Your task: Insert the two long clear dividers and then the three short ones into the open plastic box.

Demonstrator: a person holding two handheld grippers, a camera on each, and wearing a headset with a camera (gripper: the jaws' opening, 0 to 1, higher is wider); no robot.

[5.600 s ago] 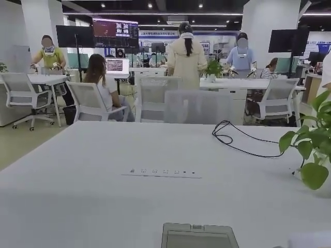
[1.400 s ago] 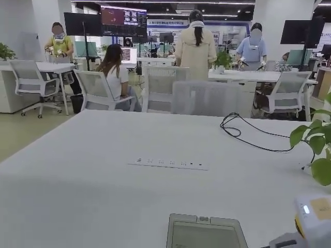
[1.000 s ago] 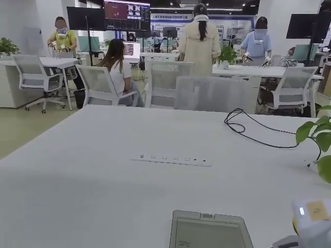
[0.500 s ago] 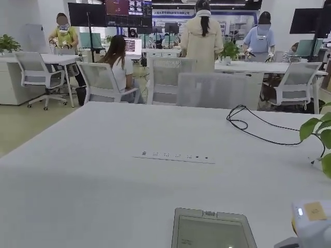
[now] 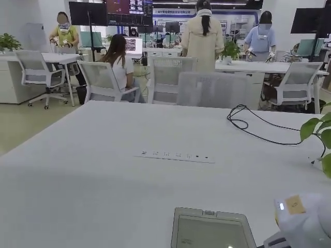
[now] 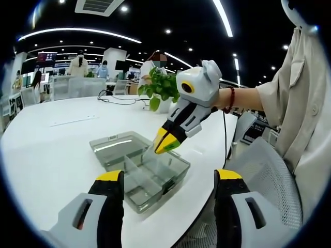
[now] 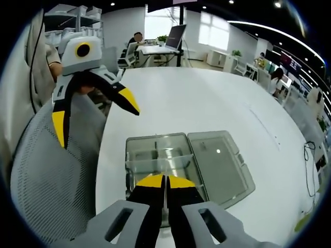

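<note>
The open clear plastic box [image 7: 155, 150] lies near the table's edge, its lid [image 7: 220, 165] folded flat beside the base. Clear dividers stand inside the base [image 6: 137, 170]. My right gripper [image 7: 165, 181] hovers over the base, shut on a clear divider [image 7: 160, 164] that spans the box's width. From the left gripper view, the right gripper [image 6: 164, 147] points down at the box from the right. My left gripper [image 6: 169, 178] is open with nothing between its jaws, held off the table's edge [image 7: 95, 119]. The lid's far end [image 5: 212, 230] sits at the bottom of the head view.
A socket strip [image 5: 173, 155] is set into the white table [image 5: 103, 170]. A black cable [image 5: 253, 129] and a potted plant [image 6: 160, 90] are further along. A grey mesh chair [image 7: 46, 170] stands by the near edge. Chairs and people fill the room behind.
The head camera has tilted and shifted. A gripper's white housing came into the bottom right of the head view and has edged leftward. The box lid stays put.
</note>
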